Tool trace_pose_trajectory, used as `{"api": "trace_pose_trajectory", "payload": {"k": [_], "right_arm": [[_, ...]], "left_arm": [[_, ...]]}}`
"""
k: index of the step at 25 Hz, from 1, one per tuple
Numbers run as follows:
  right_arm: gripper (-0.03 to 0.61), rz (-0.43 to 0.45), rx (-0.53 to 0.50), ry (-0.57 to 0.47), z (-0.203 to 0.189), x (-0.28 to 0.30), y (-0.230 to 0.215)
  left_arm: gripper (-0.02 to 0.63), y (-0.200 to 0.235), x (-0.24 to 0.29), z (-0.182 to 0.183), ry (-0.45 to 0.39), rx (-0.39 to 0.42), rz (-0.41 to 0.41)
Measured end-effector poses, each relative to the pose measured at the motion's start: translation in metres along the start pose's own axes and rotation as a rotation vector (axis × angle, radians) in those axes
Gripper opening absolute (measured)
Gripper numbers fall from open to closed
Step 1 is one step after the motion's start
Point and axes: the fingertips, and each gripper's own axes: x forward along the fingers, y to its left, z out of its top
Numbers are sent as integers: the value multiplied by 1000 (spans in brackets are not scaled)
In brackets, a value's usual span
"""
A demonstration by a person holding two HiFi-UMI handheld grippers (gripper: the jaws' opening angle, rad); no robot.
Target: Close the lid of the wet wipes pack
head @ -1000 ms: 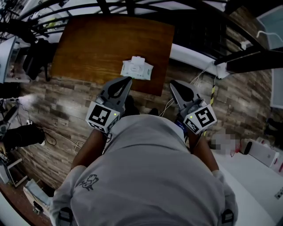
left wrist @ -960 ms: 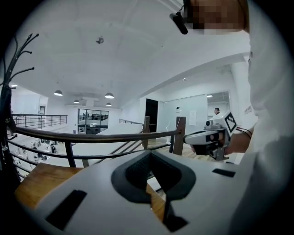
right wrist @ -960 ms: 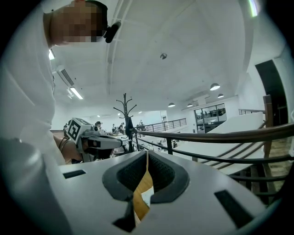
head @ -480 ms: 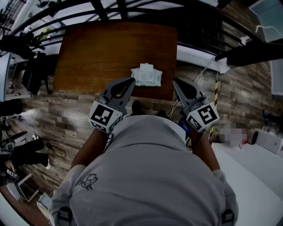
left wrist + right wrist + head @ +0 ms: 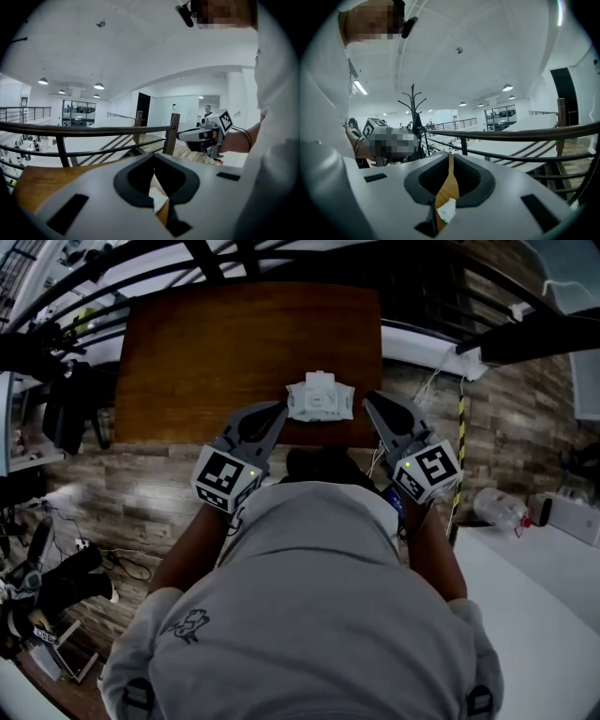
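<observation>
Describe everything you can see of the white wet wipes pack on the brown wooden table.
The white, soft-looking wet wipes pack lies flat at the near edge of the brown wooden table and is roughly rectangular. A small white flap, probably its open lid, sticks out on its far side. The left gripper and right gripper flank it closely, not clearly touching it.

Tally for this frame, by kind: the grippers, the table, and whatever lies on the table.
grippers: 2 (left gripper, right gripper)
wooden table: 1
wet wipes pack: 1
Total: 4
</observation>
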Motion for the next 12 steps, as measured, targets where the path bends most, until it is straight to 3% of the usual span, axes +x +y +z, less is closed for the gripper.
{"api": "trace_pose_trajectory", "payload": {"k": [12], "right_arm": [[37,83,43,115,-48,49,-29]], "left_arm": [[9,28,37,-24,42,-46,24]]}}
